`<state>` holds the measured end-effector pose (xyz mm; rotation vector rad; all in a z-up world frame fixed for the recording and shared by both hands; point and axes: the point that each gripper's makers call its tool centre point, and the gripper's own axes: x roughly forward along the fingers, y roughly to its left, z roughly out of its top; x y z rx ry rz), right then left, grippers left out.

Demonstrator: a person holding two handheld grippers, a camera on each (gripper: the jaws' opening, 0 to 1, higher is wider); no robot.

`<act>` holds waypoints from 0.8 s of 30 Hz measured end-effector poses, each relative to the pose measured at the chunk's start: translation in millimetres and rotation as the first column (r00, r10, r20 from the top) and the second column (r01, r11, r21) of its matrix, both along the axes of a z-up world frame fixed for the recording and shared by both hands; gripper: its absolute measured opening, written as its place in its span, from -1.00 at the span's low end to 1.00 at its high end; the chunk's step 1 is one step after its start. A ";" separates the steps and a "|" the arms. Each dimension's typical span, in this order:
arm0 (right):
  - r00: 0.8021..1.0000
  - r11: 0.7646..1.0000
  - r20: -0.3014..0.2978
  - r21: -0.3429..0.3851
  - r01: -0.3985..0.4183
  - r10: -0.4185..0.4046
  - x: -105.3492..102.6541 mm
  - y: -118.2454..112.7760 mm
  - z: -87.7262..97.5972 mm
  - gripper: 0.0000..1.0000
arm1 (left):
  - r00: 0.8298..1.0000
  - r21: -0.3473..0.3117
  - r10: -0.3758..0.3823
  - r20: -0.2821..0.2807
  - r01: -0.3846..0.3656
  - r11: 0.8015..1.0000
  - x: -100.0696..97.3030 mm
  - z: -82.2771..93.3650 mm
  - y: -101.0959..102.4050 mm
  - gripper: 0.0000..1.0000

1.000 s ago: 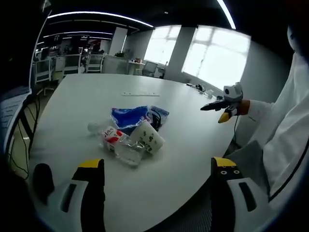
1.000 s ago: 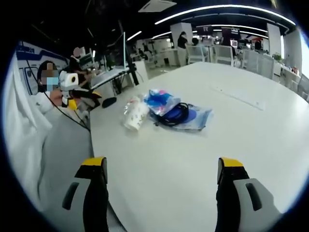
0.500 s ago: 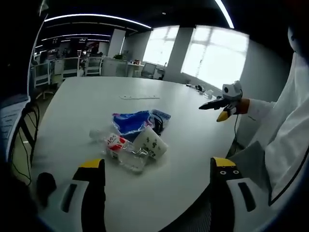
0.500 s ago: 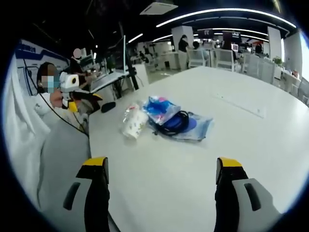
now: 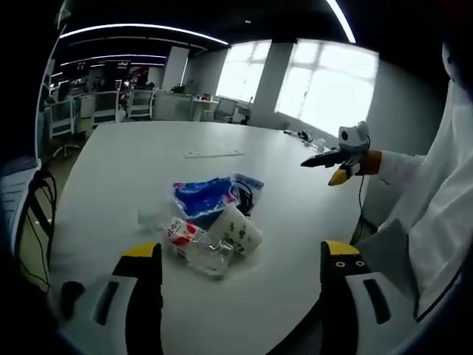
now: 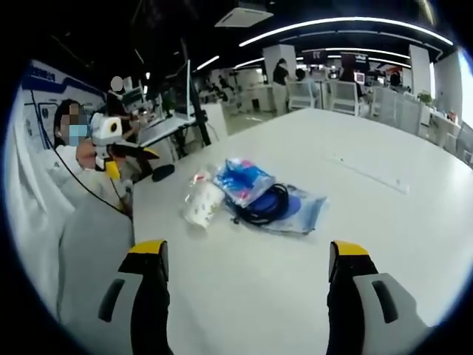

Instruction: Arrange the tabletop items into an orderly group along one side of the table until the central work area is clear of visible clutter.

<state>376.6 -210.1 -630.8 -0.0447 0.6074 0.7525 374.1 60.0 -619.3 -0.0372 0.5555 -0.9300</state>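
A: What's nearest?

B: Both claws, wide apart and holding nothing: the left gripper (image 5: 233, 296) and the right gripper (image 6: 247, 296), each over the near tabletop edge.

A: And on the white table (image 5: 133, 155)?

B: One pile mid-tabletop: one clear plastic bottle (image 5: 188, 240), one white paper cup (image 5: 236, 231) touching it, one blue bag (image 5: 203, 196), one coiled black cable (image 6: 266, 202) on a clear packet.

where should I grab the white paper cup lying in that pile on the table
Probably across the paper cup's body near its open end. It lies on its side against the plastic bottle, so come down from above with the left gripper, jaws straddling its width.
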 end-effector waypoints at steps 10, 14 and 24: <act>1.000 1.000 0.016 0.013 0.003 -0.003 14.8 12.0 3.8 0.66 | 1.000 -0.006 -0.019 0.015 0.019 1.000 20.4 4.4 -7.6 0.80; 1.000 1.000 0.016 0.013 0.002 -0.002 21.7 15.2 3.2 0.66 | 0.999 -0.003 -0.030 0.015 0.030 1.000 27.6 3.5 -9.9 0.79; 1.000 1.000 0.019 0.022 -0.001 0.000 41.9 28.0 3.0 0.60 | 0.999 -0.005 -0.045 0.017 0.045 0.999 44.9 2.6 -18.3 0.78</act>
